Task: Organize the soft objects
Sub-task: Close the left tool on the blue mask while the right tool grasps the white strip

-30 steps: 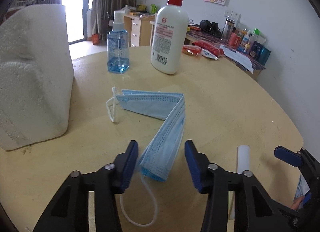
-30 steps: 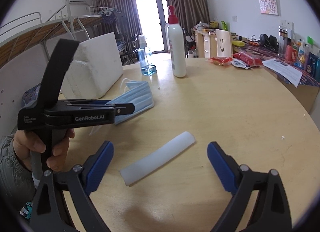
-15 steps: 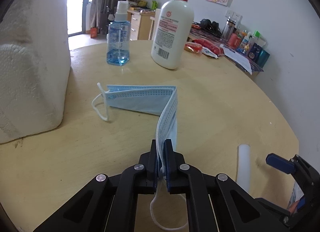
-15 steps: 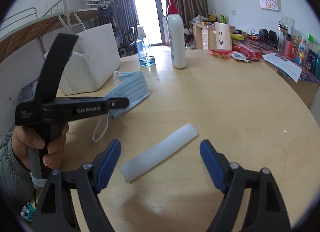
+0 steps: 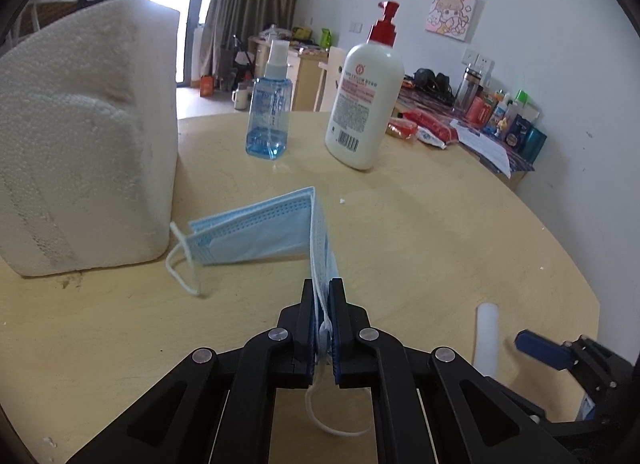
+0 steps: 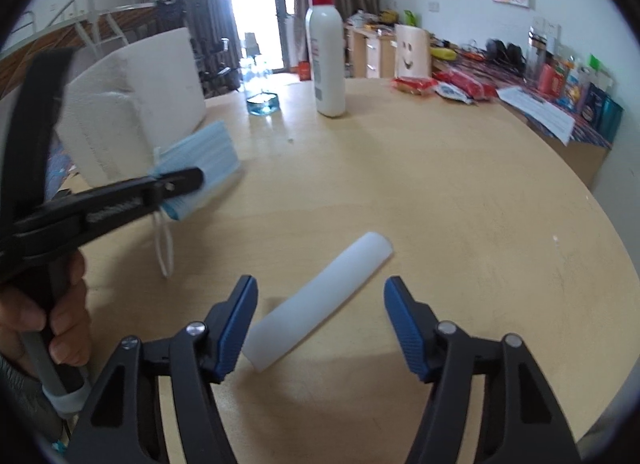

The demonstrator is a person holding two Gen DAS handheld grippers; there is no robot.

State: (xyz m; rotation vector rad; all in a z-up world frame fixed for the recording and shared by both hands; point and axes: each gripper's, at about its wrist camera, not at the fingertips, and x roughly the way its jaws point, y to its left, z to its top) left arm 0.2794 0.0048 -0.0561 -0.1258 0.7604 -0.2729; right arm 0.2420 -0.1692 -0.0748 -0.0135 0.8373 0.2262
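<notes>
Near the table's front edge, on its left side, we have the left gripper (image 5: 322, 318) pinched tight on one end of the blue face mask (image 5: 272, 229); its two blue pads are pressed together with the folded fabric squeezed between them. That end of the mask is lifted off the wood, while the rest trails down to the round wooden table (image 5: 440, 232) and lies just beside the white foam block (image 5: 88, 135), which stands at the table's left edge. One white ear loop (image 5: 182, 268) rests on the table by the block's lower corner; the other dangles below our closed pads. In the right wrist view a hand (image 6: 44, 316) grips the left gripper's handle.

Our right gripper (image 6: 320, 308) hangs over the white soft tube (image 6: 320, 300), which lies flat on the table close to the front edge, right of the mask. Its jaws are closing, with the tube between them; the left pad looks about to meet the tube's near end, and the right pad stands clear of it.

Toward the table's far edge stand a blue spray bottle (image 5: 270, 111) and a white pump bottle (image 5: 366, 95) with a red top, side by side and well apart from the mask. Red snack packets (image 5: 424, 129) lie at the far right edge.
</notes>
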